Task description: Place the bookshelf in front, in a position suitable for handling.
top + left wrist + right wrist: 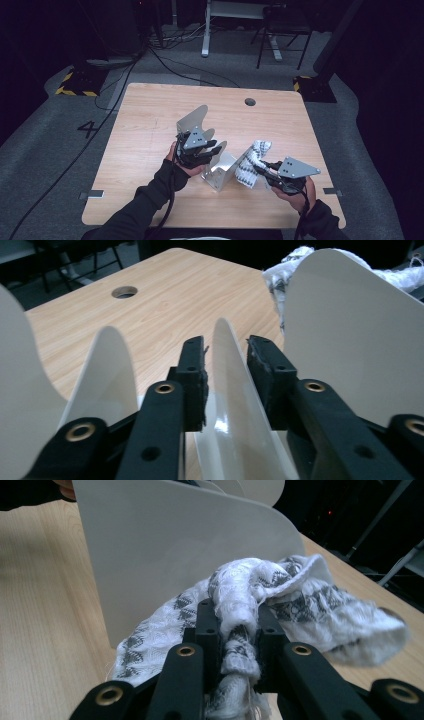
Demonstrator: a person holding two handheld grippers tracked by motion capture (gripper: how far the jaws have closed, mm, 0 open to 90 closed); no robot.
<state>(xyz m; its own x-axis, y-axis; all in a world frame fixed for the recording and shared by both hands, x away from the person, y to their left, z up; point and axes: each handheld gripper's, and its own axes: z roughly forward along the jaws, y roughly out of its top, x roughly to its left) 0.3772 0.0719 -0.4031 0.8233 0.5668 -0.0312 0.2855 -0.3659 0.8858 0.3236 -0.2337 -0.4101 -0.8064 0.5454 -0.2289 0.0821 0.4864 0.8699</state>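
Observation:
A white metal rack (220, 172) with several upright plates stands mid-table. In the left gripper view one thin plate (227, 400) rises between the two pads of my left gripper (227, 347). The left pad sits close against it and a narrow gap shows at the right pad, so the gripper is open around the plate. In the high view the left gripper (218, 146) sits over the rack. My right gripper (235, 610) is shut on a bunched white patterned cloth (310, 600), held beside the rack's broad end plate (165, 545). From above, the cloth (254, 159) hangs right of the rack at the right gripper (261, 168).
The wooden table (150, 110) has a round cable hole (250, 102) near its far edge. Beyond it on the grey floor are cables (165, 60), a chair (282, 30), a desk leg (206, 30) and yellow-black stand feet (75, 85).

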